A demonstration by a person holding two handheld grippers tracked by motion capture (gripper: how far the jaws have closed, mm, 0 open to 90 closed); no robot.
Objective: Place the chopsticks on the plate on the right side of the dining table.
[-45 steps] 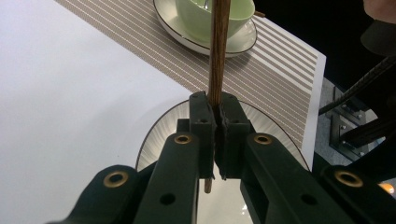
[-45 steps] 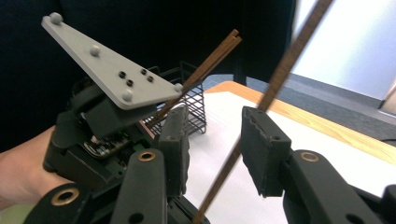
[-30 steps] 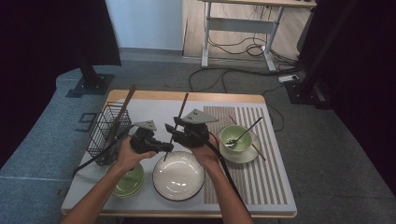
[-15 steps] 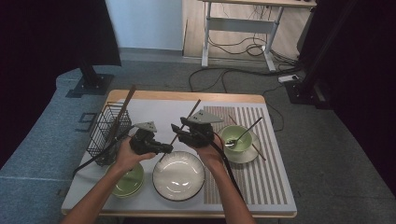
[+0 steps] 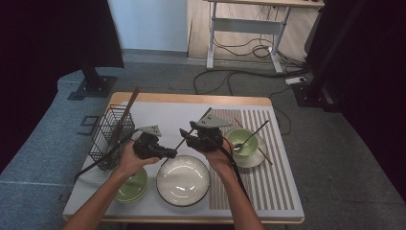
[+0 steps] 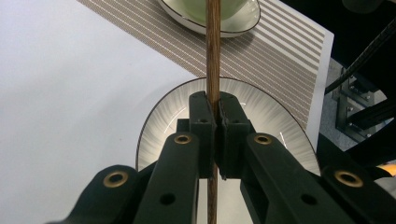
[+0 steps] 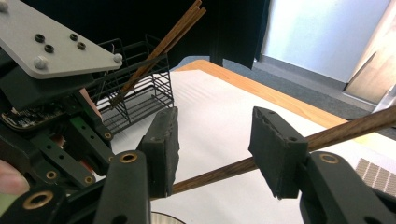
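- Since the earlier frame the chopstick (image 5: 191,129) has tipped from steep to a flatter slant, its far tip now towards the back right of the desk (image 5: 158,108), and the fingers of the right gripper (image 5: 184,135) have just been opening, with the stick between them.
- The left gripper (image 5: 171,153) has its fingers (image 6: 201,121) pinched narrow on the chopstick, which runs straight up between the pads, over the ribbed plate (image 6: 285,135).
- The right gripper's fingers (image 7: 275,144) stand apart; the stick passes behind and between them, seemingly free of the pads.
- Its long axis runs from the left grip up past the right gripper, so the left hand alone carries it.
- The wire basket (image 5: 111,132), already holding chopsticks, lies to the left, nearer the left hand.
- No writing or brand can be read.
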